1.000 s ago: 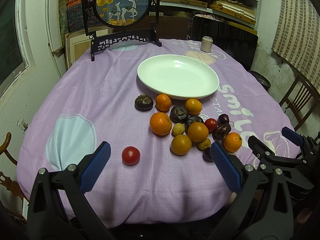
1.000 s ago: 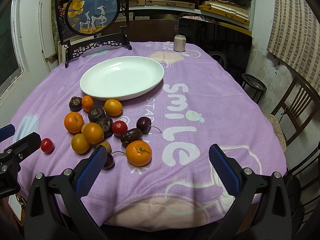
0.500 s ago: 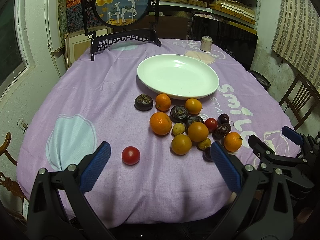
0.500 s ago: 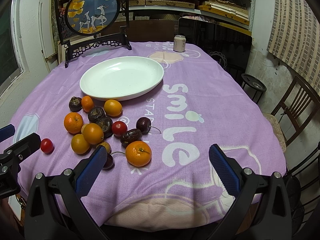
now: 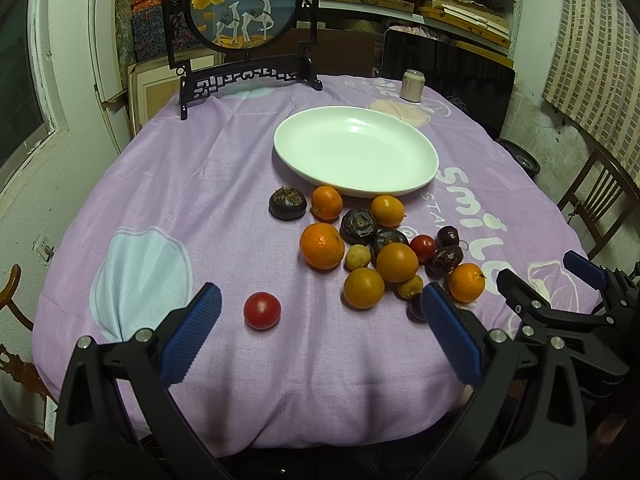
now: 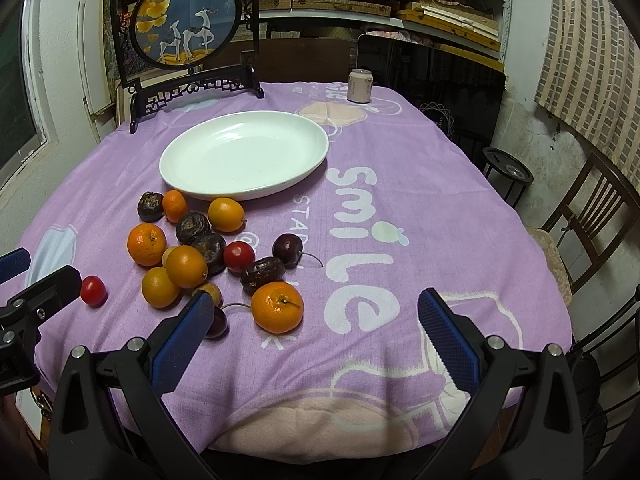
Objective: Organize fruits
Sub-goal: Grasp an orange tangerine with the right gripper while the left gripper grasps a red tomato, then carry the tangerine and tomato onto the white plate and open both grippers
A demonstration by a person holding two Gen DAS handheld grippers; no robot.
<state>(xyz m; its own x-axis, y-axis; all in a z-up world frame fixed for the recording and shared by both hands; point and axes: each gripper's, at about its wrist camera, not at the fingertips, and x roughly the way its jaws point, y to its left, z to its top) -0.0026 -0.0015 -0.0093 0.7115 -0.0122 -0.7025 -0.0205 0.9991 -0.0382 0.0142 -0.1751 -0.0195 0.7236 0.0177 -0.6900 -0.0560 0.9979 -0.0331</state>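
Nothing has shifted in the last second: both tongs hover wide open, holding nothing.

I keep the left tongs (image 5: 320, 312) and right tongs (image 6: 316, 320) at the tabletop's (image 6: 400, 220) near edge. The white plate (image 5: 424, 152) is bare; the fruits (image 5: 374, 252) cluster just this side of it, one red tomato (image 5: 262, 310) apart, nearer me. Sorting hasn't begun.

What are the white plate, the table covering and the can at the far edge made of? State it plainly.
White plate: probably glazed ceramic, possibly melamine; glossy, with window highlights.
Table covering: woven printed fabric, matte; it wrinkles and drapes over the edge.
Can: likely metal, with a pale printed label; too small to be sure.
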